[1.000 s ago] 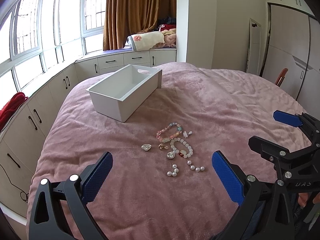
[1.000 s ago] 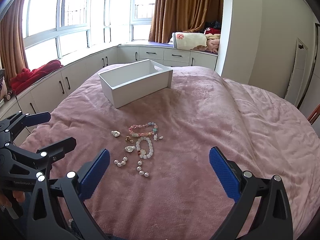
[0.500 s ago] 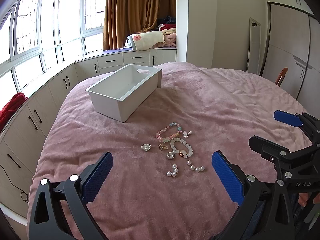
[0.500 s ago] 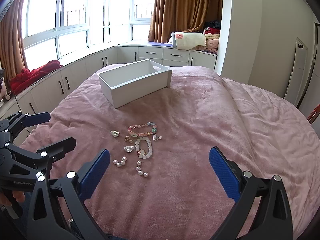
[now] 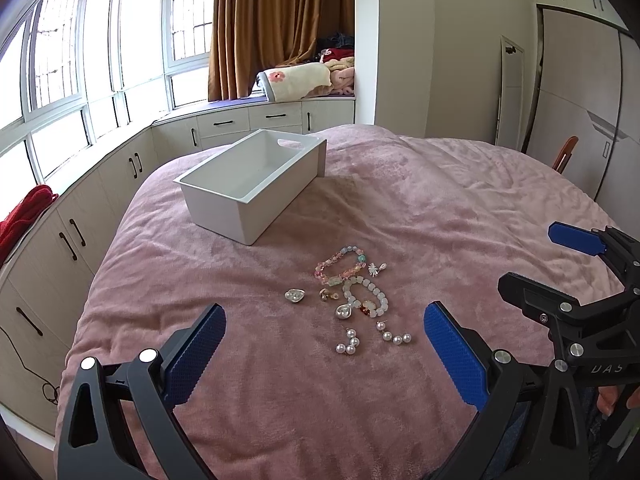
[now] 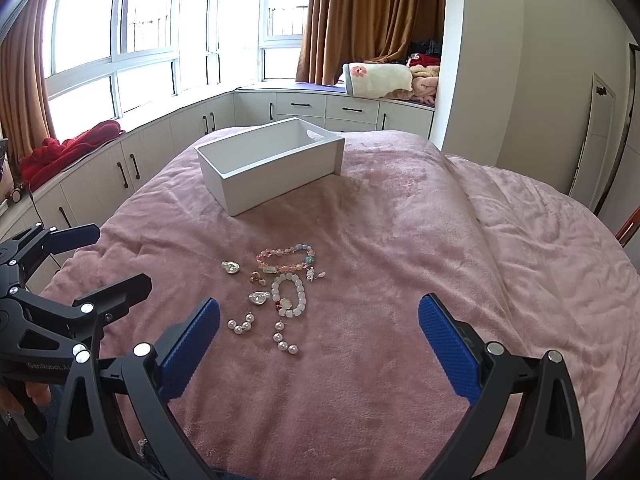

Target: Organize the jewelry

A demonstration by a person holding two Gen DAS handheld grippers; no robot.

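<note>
Several jewelry pieces lie on the pink blanket: a pastel bead bracelet [image 5: 340, 265] [image 6: 286, 258], a white bead bracelet [image 5: 366, 296] [image 6: 289, 295], pearl earrings [image 5: 350, 343] [image 6: 240, 326], small silver pieces [image 5: 295, 295] [image 6: 231, 267]. A white open box [image 5: 252, 184] [image 6: 272, 164] stands beyond them and looks empty. My left gripper [image 5: 325, 354] is open and empty, just short of the jewelry. My right gripper [image 6: 320, 348] is open and empty, also short of it. Each gripper shows in the other's view, the right one [image 5: 560, 264] and the left one [image 6: 100, 256].
The pink blanket [image 5: 420, 208] covers a bed. White cabinets [image 5: 80, 220] run along the left under the windows. Folded blankets [image 5: 296, 82] and a red cloth [image 6: 68, 148] lie on the window seat. A wardrobe [image 5: 580, 100] stands at the right.
Both grippers have hardly moved; the views have shifted very slightly. The jewelry and the box lie as before.
</note>
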